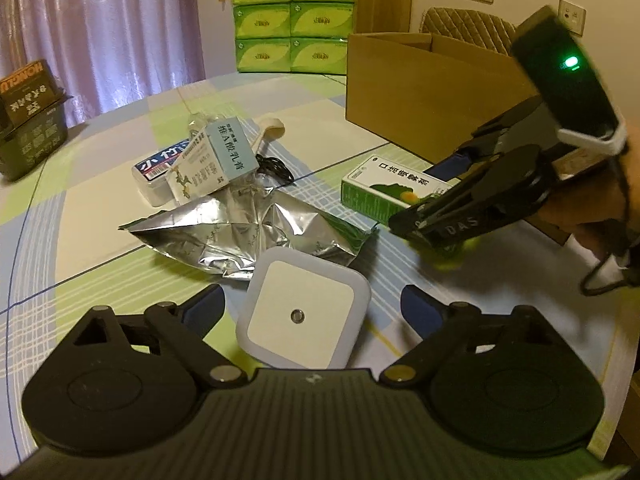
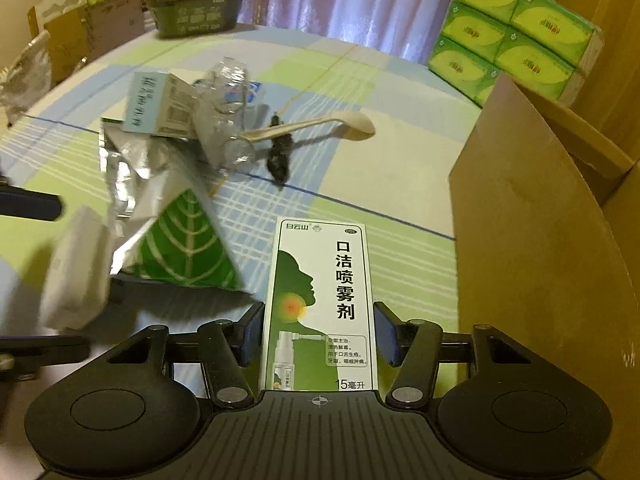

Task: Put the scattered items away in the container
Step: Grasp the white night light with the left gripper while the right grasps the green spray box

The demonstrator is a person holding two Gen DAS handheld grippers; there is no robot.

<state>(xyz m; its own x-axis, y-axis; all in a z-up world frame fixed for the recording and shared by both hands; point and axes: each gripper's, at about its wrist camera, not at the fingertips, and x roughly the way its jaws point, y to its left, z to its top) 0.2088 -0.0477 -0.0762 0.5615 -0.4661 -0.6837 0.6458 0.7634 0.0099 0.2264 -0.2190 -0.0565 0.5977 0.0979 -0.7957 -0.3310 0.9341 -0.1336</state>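
A white square night light point(image 1: 300, 316) lies between the fingers of my left gripper point(image 1: 312, 300), which stands open with gaps on both sides; the right wrist view shows the night light point(image 2: 76, 272) only as a blur. My right gripper point(image 2: 318, 328) is shut on a green and white spray box point(image 2: 320, 280), its pads touching both long sides. From the left wrist view, the right gripper point(image 1: 416, 220) sits over the spray box point(image 1: 380, 188) on the table. The open cardboard box point(image 1: 420, 92) stands just right of it, its wall point(image 2: 532, 240) close by.
On the table lie a crumpled silver foil bag point(image 1: 240, 236), a light-blue medicine box point(image 1: 224, 156), a white case point(image 1: 156, 180), a clear bottle point(image 2: 224, 108), a cream spoon point(image 2: 320, 126) and a black cord point(image 2: 280, 156). Green tissue packs point(image 1: 292, 16) and a dark box point(image 1: 28, 116) stand behind.
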